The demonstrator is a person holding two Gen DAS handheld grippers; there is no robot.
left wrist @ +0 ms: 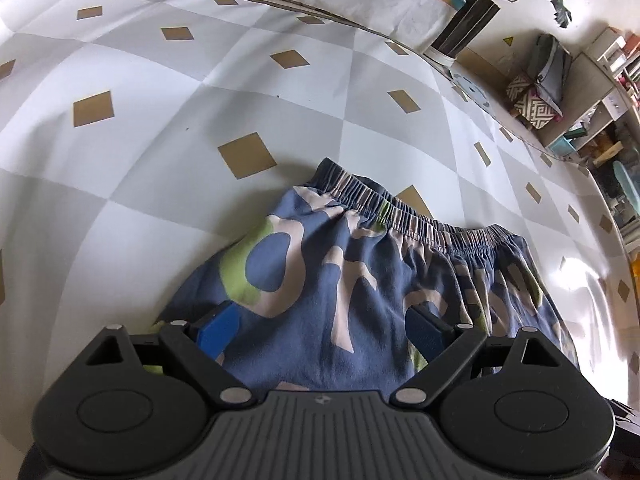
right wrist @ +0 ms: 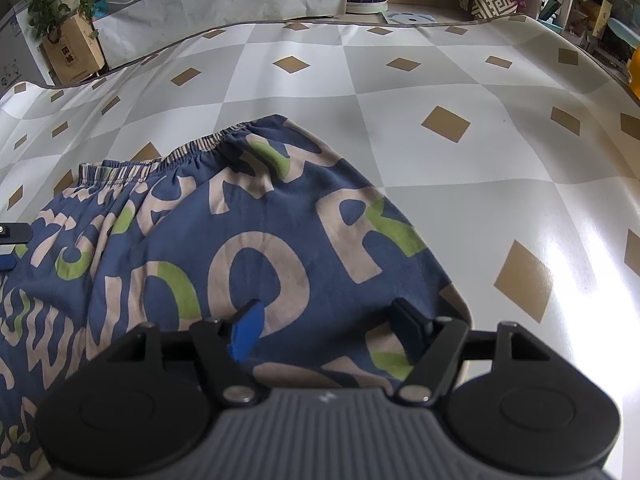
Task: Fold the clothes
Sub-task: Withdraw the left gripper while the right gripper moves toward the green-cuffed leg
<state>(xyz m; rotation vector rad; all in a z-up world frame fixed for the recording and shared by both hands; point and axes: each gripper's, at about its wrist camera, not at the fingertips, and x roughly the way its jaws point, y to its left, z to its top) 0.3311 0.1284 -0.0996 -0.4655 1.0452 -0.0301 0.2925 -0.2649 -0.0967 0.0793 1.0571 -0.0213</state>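
The blue fabric shorts point(left wrist: 340, 280) printed with large beige and green letters lie spread flat on the tabletop, which is covered by a grey-and-white checked cloth with tan diamonds point(left wrist: 160, 140). In the left wrist view the shorts fill the lower centre of the frame, with the gathered elastic waistband point(left wrist: 400, 208) running across the middle towards the right. In the right wrist view point(right wrist: 240, 248) they occupy the lower left and centre, with the waistband point(right wrist: 160, 156) at upper left.

The left gripper point(left wrist: 322, 330) is released: its blue-padded fingers point(left wrist: 218, 330) stand wide apart over the fabric at the bottom of the frame, with no cloth pinched between them. The right gripper point(right wrist: 326, 332) is also released: its jaws stand apart above the fabric near the edge of the shorts, and no fold is clamped. A small part of the left gripper point(right wrist: 12, 240) shows at the left edge of the right wrist view.

A dark striped vase on a white base point(left wrist: 464, 28) stands beyond the far table edge at upper right of the left wrist view. A brown paper bag point(right wrist: 74, 54) sits at upper left of the right wrist view.
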